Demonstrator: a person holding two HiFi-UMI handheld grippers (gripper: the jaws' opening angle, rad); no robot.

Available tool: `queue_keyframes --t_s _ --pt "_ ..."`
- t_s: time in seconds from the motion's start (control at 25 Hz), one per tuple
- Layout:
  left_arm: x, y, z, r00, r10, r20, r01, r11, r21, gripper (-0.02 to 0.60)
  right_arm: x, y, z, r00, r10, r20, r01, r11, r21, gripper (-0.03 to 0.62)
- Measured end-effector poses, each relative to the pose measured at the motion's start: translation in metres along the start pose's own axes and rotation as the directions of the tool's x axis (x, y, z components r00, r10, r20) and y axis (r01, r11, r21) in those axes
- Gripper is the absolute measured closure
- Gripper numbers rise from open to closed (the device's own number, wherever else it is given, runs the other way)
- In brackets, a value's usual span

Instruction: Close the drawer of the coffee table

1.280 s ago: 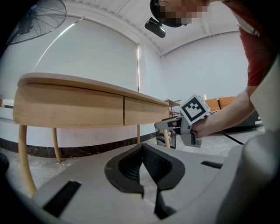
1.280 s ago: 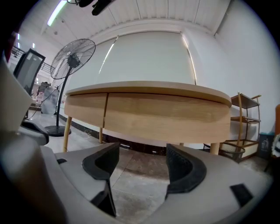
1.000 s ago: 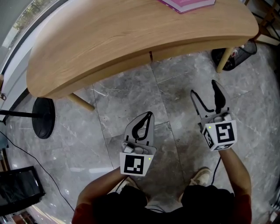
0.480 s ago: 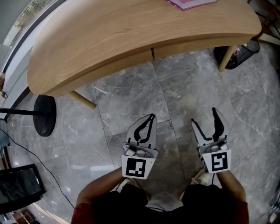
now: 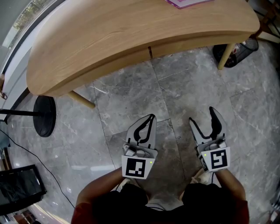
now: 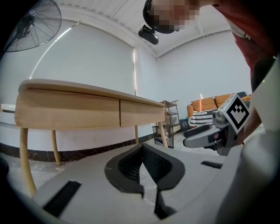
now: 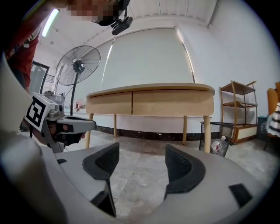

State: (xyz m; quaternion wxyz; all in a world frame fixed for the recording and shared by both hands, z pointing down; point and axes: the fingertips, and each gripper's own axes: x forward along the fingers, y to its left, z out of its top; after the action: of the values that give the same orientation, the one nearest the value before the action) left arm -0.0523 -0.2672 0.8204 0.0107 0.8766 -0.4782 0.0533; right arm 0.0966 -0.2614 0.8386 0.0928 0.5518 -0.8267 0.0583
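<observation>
Nearby, fan base (image 5: pixel 43 117) and wire bin (image 5: pixel 239 49) flank the coffee table (image 5: pixel 131 39).

**Things You Can't See Well**

In the head view, the coffee table (image 5: pixel 131 30) top covers most of its drawer fronts (image 5: pixel 188 45). Only a thin strip shows. The pink book (image 5: pixel 188 2) is cut off by the top edge. The bin (image 5: pixel 245 47) sits partly behind a table leg (image 5: pixel 225 57). A black thing (image 5: pixel 19 186) runs off the bottom left, and I can't tell what it is.

A living room at home: coffee table (image 5: pixel 131 39), orange sofa (image 6: pixel 221 101), standing fan (image 7: pixel 78 65).
</observation>
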Motion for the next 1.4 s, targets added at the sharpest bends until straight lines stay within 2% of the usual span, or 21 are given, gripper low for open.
queue_keyframes --t_s 0.2,0.32,0.72,1.0,1.12,1.2,1.28,1.32,1.4 --pt "0.000 -0.001 -0.001 1.000 -0.003 0.001 0.003 1.000 0.005 0.574 0.000 0.002 -0.002 1.000 0.006 -0.007 -0.006 1.000 -0.012 0.301" --pt "0.000 -0.001 -0.001 1.000 -0.002 0.002 0.002 1.000 0.002 0.574 -0.001 0.003 -0.004 1.000 0.028 -0.012 -0.028 0.999 -0.026 0.405" --pt "0.000 -0.002 -0.005 1.000 0.004 -0.006 -0.004 1.000 0.002 0.574 -0.003 0.005 -0.008 0.998 0.054 -0.021 -0.054 0.998 -0.043 0.595" --pt "0.002 -0.001 -0.009 1.000 -0.003 -0.009 0.003 1.000 0.009 0.574 0.001 -0.004 -0.015 0.999 0.029 -0.036 -0.030 0.999 -0.025 0.595" --pt "0.000 -0.003 -0.012 0.998 -0.065 -0.023 0.066 0.997 0.038 0.574 0.000 -0.009 -0.012 0.998 0.035 -0.047 -0.037 0.998 -0.044 0.595" --pt "0.000 0.006 -0.003 0.996 -0.086 -0.024 0.087 0.996 0.032 0.574 -0.002 -0.012 -0.006 0.996 0.048 -0.075 -0.052 0.998 -0.045 0.595" --pt "0.000 0.021 0.018 0.998 -0.056 -0.004 0.056 0.998 0.017 0.574 -0.006 -0.016 0.007 0.994 0.054 -0.098 -0.056 0.998 -0.010 0.595" --pt "-0.003 0.026 0.029 0.999 -0.049 -0.008 0.050 0.998 0.040 0.574 -0.010 -0.018 0.016 0.993 0.051 -0.109 -0.050 0.999 0.014 0.595" --pt "-0.014 0.027 0.045 0.993 -0.073 -0.090 0.087 0.984 0.153 0.574 -0.020 -0.019 0.038 0.990 0.036 -0.139 -0.028 0.998 0.053 0.595"
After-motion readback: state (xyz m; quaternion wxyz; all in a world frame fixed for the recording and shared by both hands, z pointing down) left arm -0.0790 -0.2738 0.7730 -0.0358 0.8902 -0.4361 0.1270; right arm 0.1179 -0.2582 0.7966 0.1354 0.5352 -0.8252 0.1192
